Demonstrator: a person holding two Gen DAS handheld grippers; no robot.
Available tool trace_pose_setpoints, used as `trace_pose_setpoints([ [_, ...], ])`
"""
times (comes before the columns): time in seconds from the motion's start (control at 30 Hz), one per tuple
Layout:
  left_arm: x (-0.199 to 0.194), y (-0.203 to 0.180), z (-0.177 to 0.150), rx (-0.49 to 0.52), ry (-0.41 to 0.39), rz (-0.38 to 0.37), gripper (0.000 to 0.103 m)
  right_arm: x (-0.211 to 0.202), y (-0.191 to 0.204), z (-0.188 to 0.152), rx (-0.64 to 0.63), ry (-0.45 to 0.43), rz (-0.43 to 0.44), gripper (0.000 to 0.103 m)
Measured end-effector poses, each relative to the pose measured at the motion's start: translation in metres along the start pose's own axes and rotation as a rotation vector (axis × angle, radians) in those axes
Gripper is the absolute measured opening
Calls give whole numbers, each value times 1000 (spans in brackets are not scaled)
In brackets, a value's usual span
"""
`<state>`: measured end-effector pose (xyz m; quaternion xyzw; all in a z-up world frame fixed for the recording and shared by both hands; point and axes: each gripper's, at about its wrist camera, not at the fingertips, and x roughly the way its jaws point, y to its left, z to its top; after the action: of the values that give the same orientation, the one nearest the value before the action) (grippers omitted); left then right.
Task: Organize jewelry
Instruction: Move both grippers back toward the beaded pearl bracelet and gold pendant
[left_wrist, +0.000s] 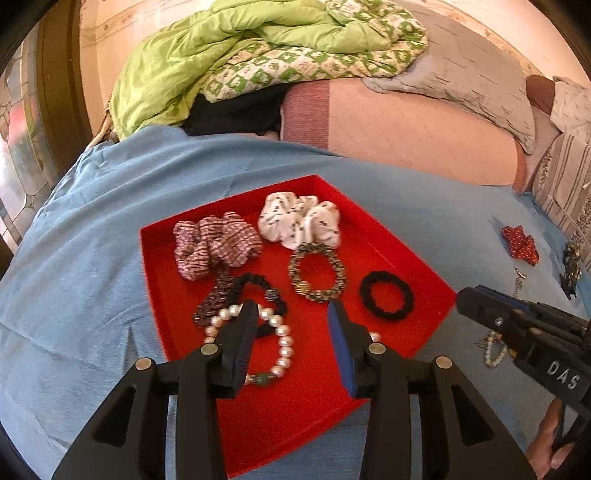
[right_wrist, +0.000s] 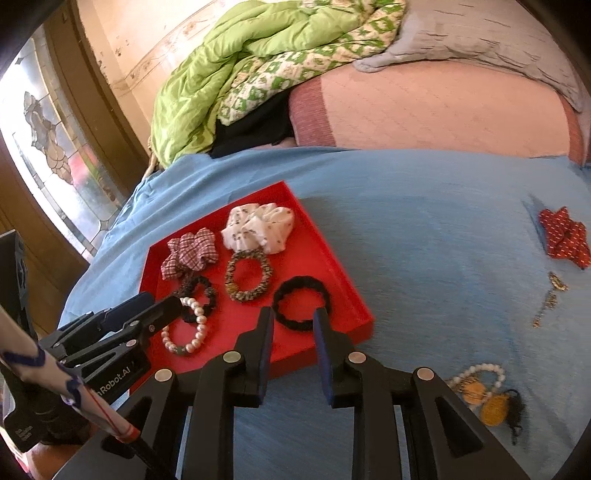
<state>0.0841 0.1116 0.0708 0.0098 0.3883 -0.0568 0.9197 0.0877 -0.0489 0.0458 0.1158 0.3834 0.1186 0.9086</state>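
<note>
A red tray (left_wrist: 314, 387) (right_wrist: 314, 258) lies on the blue bedspread. It holds a plaid scrunchie (left_wrist: 214, 240), a white scrunchie (left_wrist: 299, 221), a beaded bracelet (left_wrist: 293, 273), a dark scrunchie (left_wrist: 221, 295), a black hair tie (left_wrist: 386, 277) (right_wrist: 301, 282) and a pearl bracelet (left_wrist: 284, 347) (right_wrist: 199, 325). My left gripper (left_wrist: 291, 310) hovers open over the tray's near part, above the pearl bracelet, holding nothing. My right gripper (right_wrist: 293, 314) stands open just in front of the black hair tie, also holding nothing. Each gripper shows at the edge of the other's view.
On the bedspread right of the tray lie a red scrunchie (right_wrist: 563, 238), a small chain piece (right_wrist: 550, 299) and a pearl strand with yellow pieces (right_wrist: 476, 369). A green quilt (left_wrist: 221, 55) and grey pillow (left_wrist: 461, 85) are piled behind. A glass door (right_wrist: 48, 147) is at left.
</note>
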Motion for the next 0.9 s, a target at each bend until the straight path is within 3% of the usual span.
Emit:
trace_pose_setpoints([
  [0.53, 1, -73, -14, 163, 19, -108, 39, -116, -124, -33, 241, -57, -127, 25],
  [0.67, 6, -101, -23, 229, 51, -159, 39, -119, -146, -46, 286, -27, -150, 25],
  [0.8, 19, -124, -29, 213, 127, -282, 39, -113, -157, -52, 314, -1, -148, 25],
  [0.9, 30, -140, -33, 220, 155, -296, 39, -109, -159, -51, 314, 6, -136, 25],
])
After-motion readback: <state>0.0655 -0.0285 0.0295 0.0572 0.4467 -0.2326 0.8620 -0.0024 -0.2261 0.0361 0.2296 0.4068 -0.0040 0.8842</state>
